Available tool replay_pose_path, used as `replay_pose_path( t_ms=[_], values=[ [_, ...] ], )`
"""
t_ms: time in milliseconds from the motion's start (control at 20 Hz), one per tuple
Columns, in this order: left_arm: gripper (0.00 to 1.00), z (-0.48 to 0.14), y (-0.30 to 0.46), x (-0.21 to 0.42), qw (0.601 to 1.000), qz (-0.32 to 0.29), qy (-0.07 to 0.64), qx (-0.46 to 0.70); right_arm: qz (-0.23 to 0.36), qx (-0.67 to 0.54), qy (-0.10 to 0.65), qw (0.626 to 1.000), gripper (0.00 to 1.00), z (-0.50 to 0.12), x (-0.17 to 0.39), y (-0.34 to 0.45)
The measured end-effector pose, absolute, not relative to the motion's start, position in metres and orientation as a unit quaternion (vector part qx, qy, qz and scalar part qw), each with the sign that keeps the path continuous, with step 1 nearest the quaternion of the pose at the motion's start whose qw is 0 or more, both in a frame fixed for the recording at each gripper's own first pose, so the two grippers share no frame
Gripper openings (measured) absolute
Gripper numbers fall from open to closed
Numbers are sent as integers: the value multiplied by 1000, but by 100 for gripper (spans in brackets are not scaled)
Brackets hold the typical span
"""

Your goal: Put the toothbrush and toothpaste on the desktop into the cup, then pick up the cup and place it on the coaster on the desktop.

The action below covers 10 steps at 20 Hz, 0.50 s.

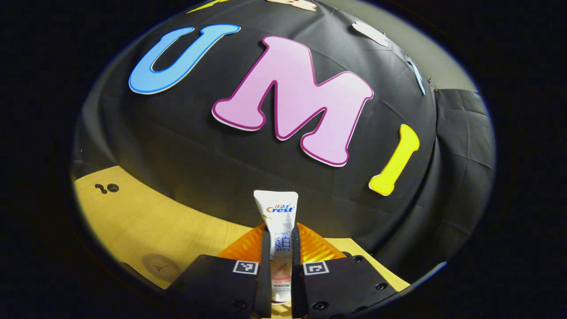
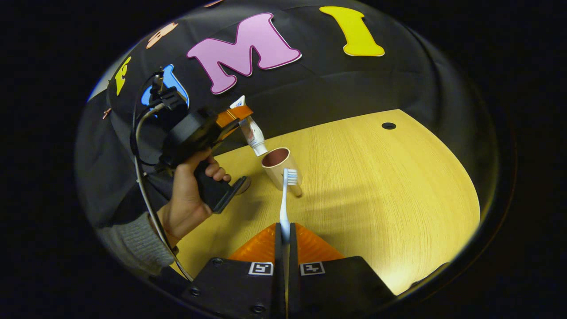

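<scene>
Left tool point(image 1: 281, 266) clamped on the white toothpaste tube point(image 1: 277, 230), both fingers pressing its sides, crimped end up. In the right gripper view that tool point(image 2: 241, 116), held by a hand point(image 2: 188, 195) in a grey sleeve, has the tube tilted, cap end just above the rim of the tan plastic cup point(image 2: 279, 166). Right tool point(image 2: 285, 248) closed tight on the handle of the white-and-blue toothbrush point(image 2: 285, 199), bristle head far, near the cup. Cup stands on the light wooden table point(image 2: 376, 186), left of centre. A round coaster point(image 1: 160, 267) lies on the table's near left in the left gripper view.
</scene>
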<state>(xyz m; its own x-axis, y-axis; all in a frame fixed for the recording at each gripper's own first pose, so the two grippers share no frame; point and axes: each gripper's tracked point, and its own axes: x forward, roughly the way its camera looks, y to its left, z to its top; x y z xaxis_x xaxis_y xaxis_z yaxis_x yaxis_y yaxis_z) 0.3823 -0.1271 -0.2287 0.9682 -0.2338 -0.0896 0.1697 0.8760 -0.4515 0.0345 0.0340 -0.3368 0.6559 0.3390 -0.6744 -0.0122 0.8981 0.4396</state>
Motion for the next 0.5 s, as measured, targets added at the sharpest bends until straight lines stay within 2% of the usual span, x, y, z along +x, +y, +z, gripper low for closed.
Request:
replay_pose_path(
  t_ms=[150,400,500],
  values=[
    [23,-259,-129,393,968,-89,90,-219,101,202,408,885,7,-344,39,29],
    [22,-287,-140,390,969,-100,109,-196,97,209,401,887,7,-347,58,19],
    [26,-301,-143,384,968,-102,127,-193,95,214,392,890,7,-346,71,16]
  ],
)
